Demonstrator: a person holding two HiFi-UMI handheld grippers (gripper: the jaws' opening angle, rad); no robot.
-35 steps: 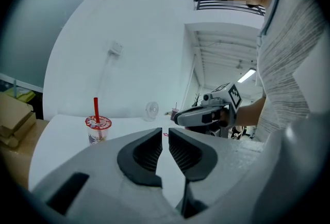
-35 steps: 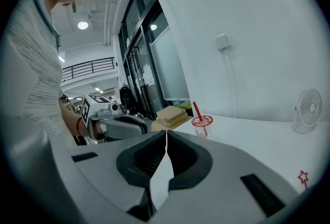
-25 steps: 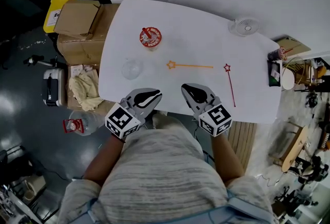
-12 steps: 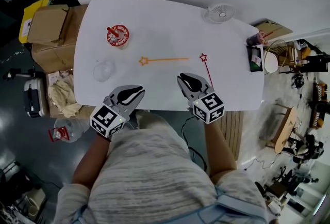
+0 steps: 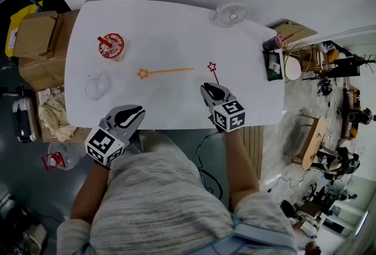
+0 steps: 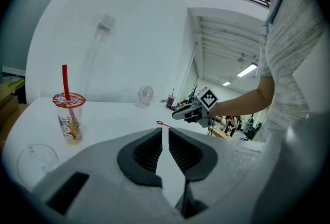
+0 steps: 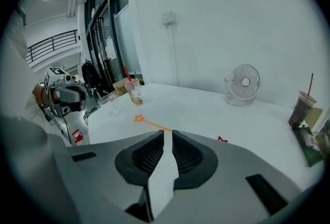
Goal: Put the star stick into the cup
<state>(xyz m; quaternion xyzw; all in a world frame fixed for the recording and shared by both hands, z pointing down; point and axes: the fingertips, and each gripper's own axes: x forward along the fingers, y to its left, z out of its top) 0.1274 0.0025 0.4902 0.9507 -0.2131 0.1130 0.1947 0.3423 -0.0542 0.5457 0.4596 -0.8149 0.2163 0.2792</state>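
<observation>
While the right tool hovers, the red star stick lies just ahead.

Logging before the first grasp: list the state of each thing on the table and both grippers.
left gripper: shut, empty
right gripper: shut, empty
orange star stick: lying flat, untouched
red star stick: lying flat, untouched
clear cup: upright, empty
lidded cup: upright, straw in

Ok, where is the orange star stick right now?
In the head view the orange star stick lies on the white table, star end toward the clear cup at left, tail toward the red star stick.
</observation>
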